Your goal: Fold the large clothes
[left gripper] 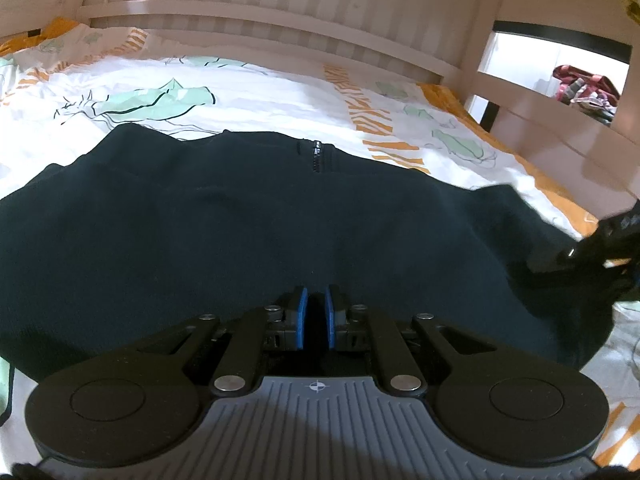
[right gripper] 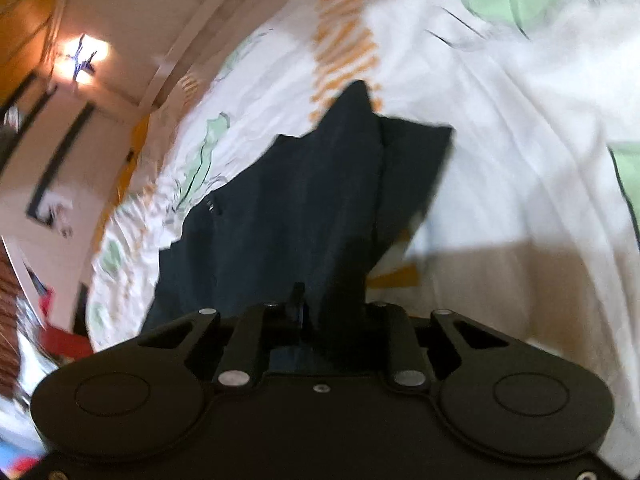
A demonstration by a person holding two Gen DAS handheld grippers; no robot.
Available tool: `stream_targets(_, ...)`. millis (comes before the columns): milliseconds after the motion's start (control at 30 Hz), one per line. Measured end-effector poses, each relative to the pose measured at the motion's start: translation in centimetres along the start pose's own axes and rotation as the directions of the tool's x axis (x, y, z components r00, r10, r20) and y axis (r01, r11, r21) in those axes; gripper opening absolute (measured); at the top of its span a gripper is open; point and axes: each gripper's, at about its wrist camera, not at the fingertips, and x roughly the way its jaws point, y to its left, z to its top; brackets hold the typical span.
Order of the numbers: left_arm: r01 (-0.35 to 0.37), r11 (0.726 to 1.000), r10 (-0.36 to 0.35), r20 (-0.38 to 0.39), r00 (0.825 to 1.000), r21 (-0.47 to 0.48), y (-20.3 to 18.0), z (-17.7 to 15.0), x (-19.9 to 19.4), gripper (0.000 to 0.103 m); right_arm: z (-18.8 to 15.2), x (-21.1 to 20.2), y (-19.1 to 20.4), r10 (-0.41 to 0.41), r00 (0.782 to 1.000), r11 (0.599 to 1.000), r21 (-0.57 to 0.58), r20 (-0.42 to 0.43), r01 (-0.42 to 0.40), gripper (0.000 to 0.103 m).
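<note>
Dark garment (left gripper: 248,236) spread on the patterned bed (left gripper: 280,92), soft and limp (likely light, best taken at hems), near hem pinched in closed left tongs (left gripper: 316,312), side edge bunched inside closing right tongs (right gripper: 320,312).

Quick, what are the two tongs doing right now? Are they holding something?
Left tongs: shut on the dark garment.
Right tongs: closed on a lifted part of the same garment.

Our left tongs (left gripper: 316,312) pinch the near edge of the dark sweater (left gripper: 240,232), spread ahead on the patterned bedsheet (left gripper: 260,92); our right tongs (left gripper: 600,248) grip its right side.
</note>
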Motion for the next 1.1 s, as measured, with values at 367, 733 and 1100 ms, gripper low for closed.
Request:
stream_targets(367, 0.010, 0.999, -0.009, 0.020, 1.000, -0.052, 0.6, 1.0, -1.9, 0.010, 1.9, -2.4, 7.6, 0.019, 0.999, 0.996, -0.088, 0.034, -0.016, 0.027)
stream_targets(733, 0.119, 0.992, -0.119, -0.017, 0.993, -0.047, 0.6, -0.8, -1.9, 0.009, 2.6, 0.3, 15.4, -0.014, 0.997, 0.980, -0.197, -0.076, -0.001, 0.027)
stream_targets(1100, 0.208, 0.919, -0.226, -0.016, 0.974, -0.336, 6.8, -1.7, -2.7, 0.009, 1.1, 12.3, 25.5, -0.059, 0.952, 0.931, -0.360, -0.300, -0.055, 0.027)
